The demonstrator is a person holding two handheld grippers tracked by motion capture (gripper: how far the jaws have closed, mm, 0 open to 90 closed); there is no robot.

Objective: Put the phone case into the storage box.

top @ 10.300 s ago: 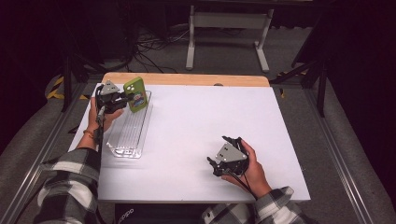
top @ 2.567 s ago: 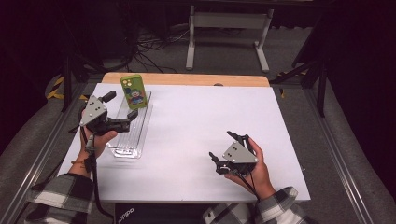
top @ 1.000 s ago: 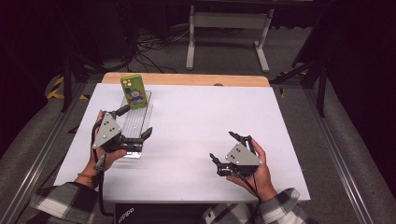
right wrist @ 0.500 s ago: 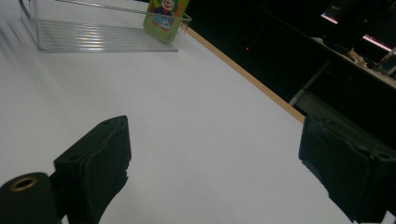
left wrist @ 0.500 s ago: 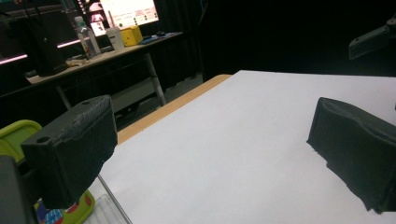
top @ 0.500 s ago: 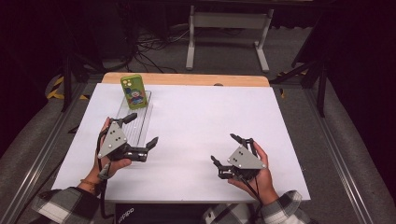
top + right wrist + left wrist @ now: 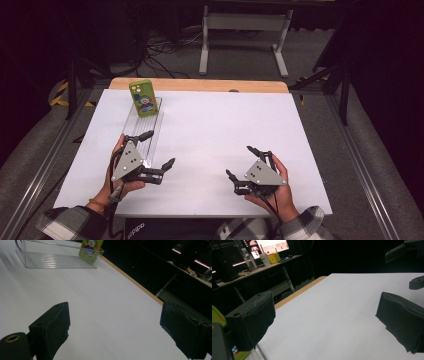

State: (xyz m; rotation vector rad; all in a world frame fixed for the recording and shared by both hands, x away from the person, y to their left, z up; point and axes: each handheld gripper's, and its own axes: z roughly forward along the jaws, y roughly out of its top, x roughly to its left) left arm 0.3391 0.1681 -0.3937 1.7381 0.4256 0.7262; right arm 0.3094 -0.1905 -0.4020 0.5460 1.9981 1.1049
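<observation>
Two grippers hover with jaws wide and empty: the left gripper (image 7: 156,150) sits nearer the green phone (image 7: 142,98), which stands upright at the clear tray's (image 7: 150,135) far end, ahead of it.

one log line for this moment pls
left gripper: open, empty, by clear tray near end | right gripper: open, empty, on table | green phone case: upright at tray far end

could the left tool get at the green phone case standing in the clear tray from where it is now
Probably yes. The left tool is open beside the clear tray, and nothing lies between it and the green phone case standing at the tray's far end.
</observation>
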